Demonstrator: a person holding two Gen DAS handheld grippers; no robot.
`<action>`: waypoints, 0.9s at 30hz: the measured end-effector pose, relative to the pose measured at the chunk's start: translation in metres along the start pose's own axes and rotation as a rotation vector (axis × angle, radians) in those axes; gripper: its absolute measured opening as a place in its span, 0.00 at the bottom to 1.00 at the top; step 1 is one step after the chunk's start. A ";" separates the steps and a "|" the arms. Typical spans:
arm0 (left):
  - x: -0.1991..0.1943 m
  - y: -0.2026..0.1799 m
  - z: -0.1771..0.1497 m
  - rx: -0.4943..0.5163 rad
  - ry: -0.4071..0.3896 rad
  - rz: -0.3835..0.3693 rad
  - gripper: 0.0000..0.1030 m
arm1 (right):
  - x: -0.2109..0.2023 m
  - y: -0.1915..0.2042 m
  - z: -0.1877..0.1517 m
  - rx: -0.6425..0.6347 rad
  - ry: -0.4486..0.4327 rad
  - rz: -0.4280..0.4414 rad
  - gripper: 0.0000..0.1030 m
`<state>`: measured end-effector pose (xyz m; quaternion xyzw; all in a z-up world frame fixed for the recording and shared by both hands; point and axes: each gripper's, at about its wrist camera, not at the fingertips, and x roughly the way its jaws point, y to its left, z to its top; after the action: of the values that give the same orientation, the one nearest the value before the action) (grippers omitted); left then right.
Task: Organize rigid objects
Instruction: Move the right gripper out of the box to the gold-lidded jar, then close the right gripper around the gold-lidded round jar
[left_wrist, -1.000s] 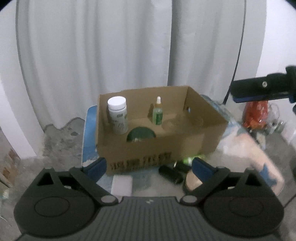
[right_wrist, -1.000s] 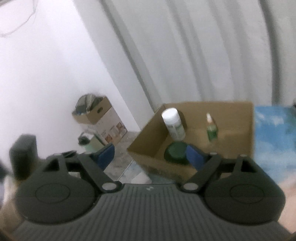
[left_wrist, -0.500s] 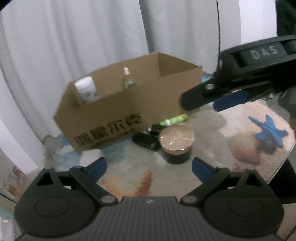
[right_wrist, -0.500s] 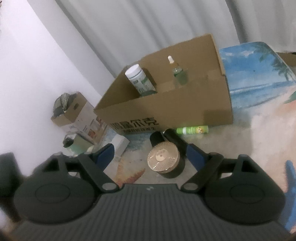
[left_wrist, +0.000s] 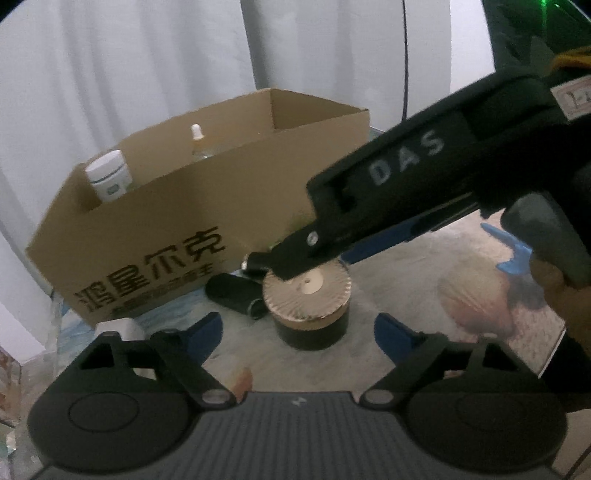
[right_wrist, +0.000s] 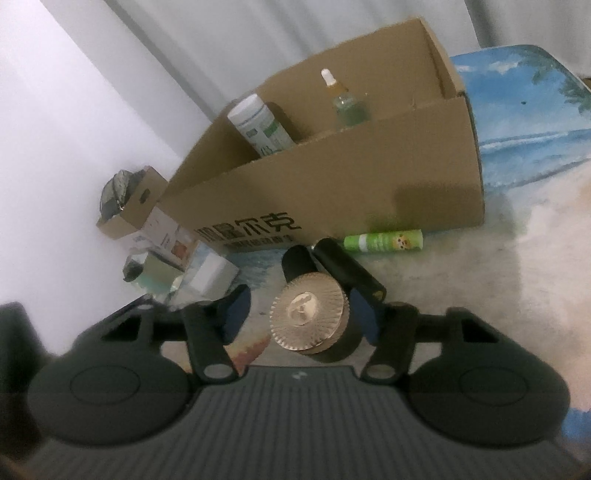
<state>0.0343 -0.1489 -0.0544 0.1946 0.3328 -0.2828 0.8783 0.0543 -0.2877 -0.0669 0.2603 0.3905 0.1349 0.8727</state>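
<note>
A dark jar with a ribbed gold lid (left_wrist: 308, 295) stands on the mat in front of a cardboard box (left_wrist: 155, 229). In the right wrist view the jar (right_wrist: 308, 319) sits between my open right gripper's (right_wrist: 301, 317) fingers, closer to the right one. My right gripper also shows in the left wrist view (left_wrist: 295, 264), reaching over the jar. My left gripper (left_wrist: 297, 332) is open and empty, just in front of the jar. The box (right_wrist: 332, 184) holds a white bottle (right_wrist: 258, 127) and a dropper bottle (right_wrist: 343, 99).
Two black cylinders (right_wrist: 332, 266) and a green tube (right_wrist: 384, 240) lie by the box's front wall. A white block (right_wrist: 212, 275) sits at the left. A smaller carton (right_wrist: 129, 206) and clutter stand off the mat. A curtain hangs behind.
Both grippers have dropped from above the box toward the mat. My right gripper has closed in until the gold-lidded jar lies between its fingers.
</note>
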 end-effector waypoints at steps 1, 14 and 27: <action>0.003 0.000 0.001 -0.001 0.005 -0.011 0.82 | 0.002 -0.001 0.000 0.002 0.008 0.002 0.51; 0.012 0.000 0.002 -0.028 0.029 -0.040 0.57 | 0.013 -0.008 0.001 0.012 0.033 -0.012 0.33; -0.011 0.009 -0.008 -0.106 0.072 -0.062 0.51 | 0.009 0.005 -0.014 -0.008 0.070 -0.003 0.33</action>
<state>0.0297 -0.1342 -0.0510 0.1475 0.3845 -0.2848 0.8656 0.0491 -0.2745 -0.0775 0.2514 0.4208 0.1439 0.8597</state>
